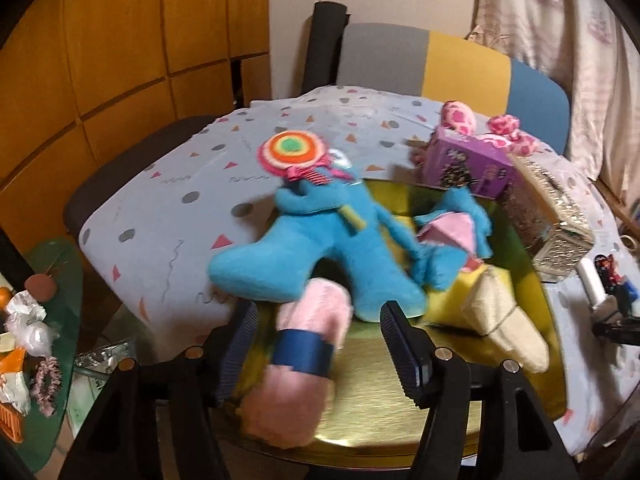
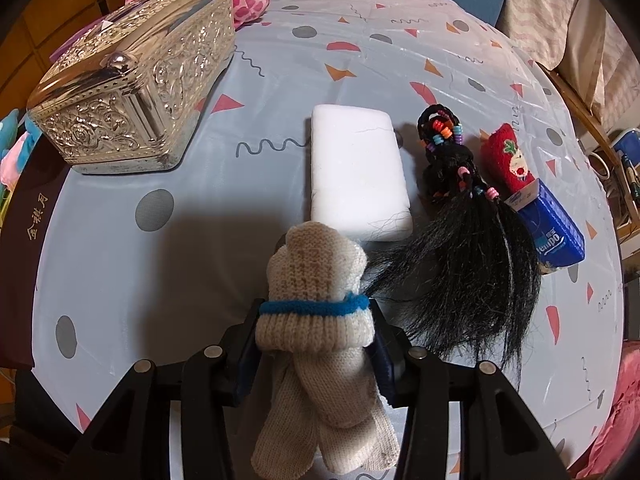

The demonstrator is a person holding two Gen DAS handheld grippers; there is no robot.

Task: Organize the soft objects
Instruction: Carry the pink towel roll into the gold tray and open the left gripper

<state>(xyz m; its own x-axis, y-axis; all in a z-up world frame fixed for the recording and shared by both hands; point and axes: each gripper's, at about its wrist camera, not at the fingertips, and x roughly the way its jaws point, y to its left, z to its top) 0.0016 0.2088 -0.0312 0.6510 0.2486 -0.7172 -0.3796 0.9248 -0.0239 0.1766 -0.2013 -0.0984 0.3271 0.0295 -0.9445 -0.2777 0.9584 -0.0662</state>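
**Pink roll loose at the tray's near rim; glove bundle clamped over a crowded tabletop**

My left gripper (image 1: pixel 316 344) stands released: the jaws are parted on either side of the pink fluffy roll (image 1: pixel 304 356) with its blue band, and there is a gap between pad and fluff on both sides, so the roll lies on its own in the gold tray (image 1: pixel 420 420). My right gripper (image 2: pixel 316 344) is clenched on the cream knitted glove bundle (image 2: pixel 316 320), tied with a blue hair tie, and hangs above the tabletop (image 2: pixel 160 272).

What worries me on the left: the roll sits at the tray's near rim, and pulling back carelessly could snag the fluff on a pad and drag it over the edge. Beyond the roll, the blue plush toy (image 1: pixel 320 248) hangs half out of the tray over its left rim; a nudge could tip it out.

On the right, the long black hairpiece (image 2: pixel 472 240) lies just beside the bundle, its strands reaching under it. Lowering here could catch hair in the jaws.

Room: left of the bundle the tabletop is bare as far as the silver ornate box (image 2: pixel 132 92). Just beyond the bundle lies the white foam block (image 2: pixel 356 172); right of the hairpiece are a red sock (image 2: pixel 508 156) and a blue tissue pack (image 2: pixel 556 232) near the tabletop's edge.
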